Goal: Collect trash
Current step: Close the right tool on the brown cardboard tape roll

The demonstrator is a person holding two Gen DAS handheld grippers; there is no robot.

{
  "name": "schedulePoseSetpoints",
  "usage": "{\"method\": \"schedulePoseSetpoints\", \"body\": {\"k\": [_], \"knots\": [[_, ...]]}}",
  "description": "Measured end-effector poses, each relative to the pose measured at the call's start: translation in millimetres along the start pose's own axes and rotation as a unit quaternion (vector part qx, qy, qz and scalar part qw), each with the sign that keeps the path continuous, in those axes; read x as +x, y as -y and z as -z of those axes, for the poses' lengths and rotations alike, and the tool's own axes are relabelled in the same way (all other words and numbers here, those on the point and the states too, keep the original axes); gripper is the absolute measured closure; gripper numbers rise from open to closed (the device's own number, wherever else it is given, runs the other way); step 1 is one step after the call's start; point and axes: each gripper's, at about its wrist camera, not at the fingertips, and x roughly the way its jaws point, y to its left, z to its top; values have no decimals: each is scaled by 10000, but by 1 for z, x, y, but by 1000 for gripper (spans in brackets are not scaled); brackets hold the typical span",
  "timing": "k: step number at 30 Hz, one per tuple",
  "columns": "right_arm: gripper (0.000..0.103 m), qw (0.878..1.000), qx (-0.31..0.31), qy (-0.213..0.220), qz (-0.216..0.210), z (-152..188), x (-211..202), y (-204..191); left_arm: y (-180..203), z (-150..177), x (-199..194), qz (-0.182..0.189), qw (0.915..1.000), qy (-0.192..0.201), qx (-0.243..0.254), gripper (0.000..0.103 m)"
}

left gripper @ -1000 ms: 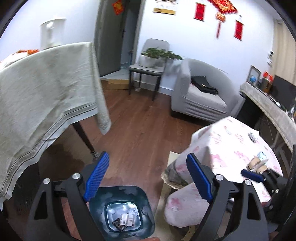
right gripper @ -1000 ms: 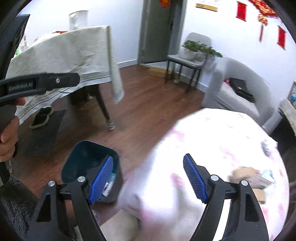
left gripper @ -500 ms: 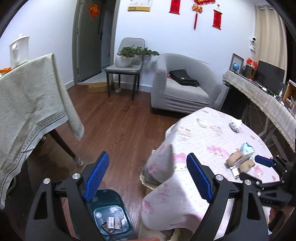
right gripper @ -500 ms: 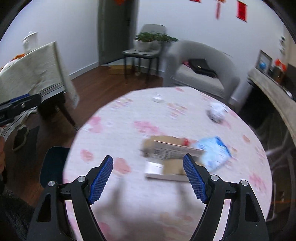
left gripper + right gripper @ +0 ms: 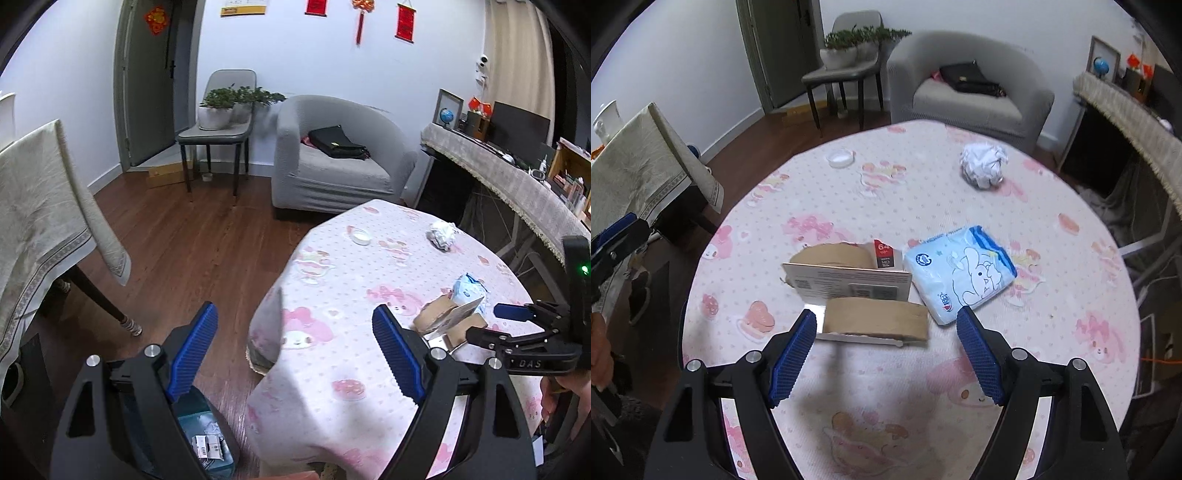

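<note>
Right tongs [image 5: 886, 350]: jaws stand wide apart and hold nothing. They point steeply down at the round counter [image 5: 1071, 369], which is covered in a pink printed cloth. In the right wrist view the open cardboard box [image 5: 857, 291] lies at frame centre, just ahead of the blue pads and between their lines; no pad touches it. A pale blue tissue pack [image 5: 960, 273] lies touching or just beside the box on its right. A crumpled paper ball [image 5: 982, 164] sits in the upper right of the counter, well apart from the box. A small white lid [image 5: 841, 158] rests near the far edge, upper left of centre.

Left tongs [image 5: 295, 354]: jaws also spread wide, empty, angled down over the near left edge of the counter. The teal waste bin [image 5: 207, 443] stands on the wooden floor at the lower left of the left wrist view, partly hidden behind the left finger [image 5: 192, 347]; scraps lie inside it.

In the left wrist view, the right tongs appear at the right edge, over the box. A hand [image 5: 561, 391] shows beneath them, partly cut off.
</note>
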Motion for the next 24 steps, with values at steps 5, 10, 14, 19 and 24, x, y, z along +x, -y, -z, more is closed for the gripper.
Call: {"method": "schedulePoseSetpoints", "body": {"k": [5,10,14,19,24], "knots": [[24,9994,45,-256,-223,-4,12,3,13,1,9,89,9999,-66,93,15],[34,9993,-1,-263,-256,-3,18,1,25,2,16,163,9996,-162,177,15],[45,9996,-105,-117,-215,-3,11,-1,36,4,22,236,9991,-226,255,15],[59,9998,-55,60,-206,-2,-3,5,50,6,27,298,9985,-265,367,15],[60,9992,68,60,-379,0,-2,16,59,9,34,390,9979,-365,360,15]]}}
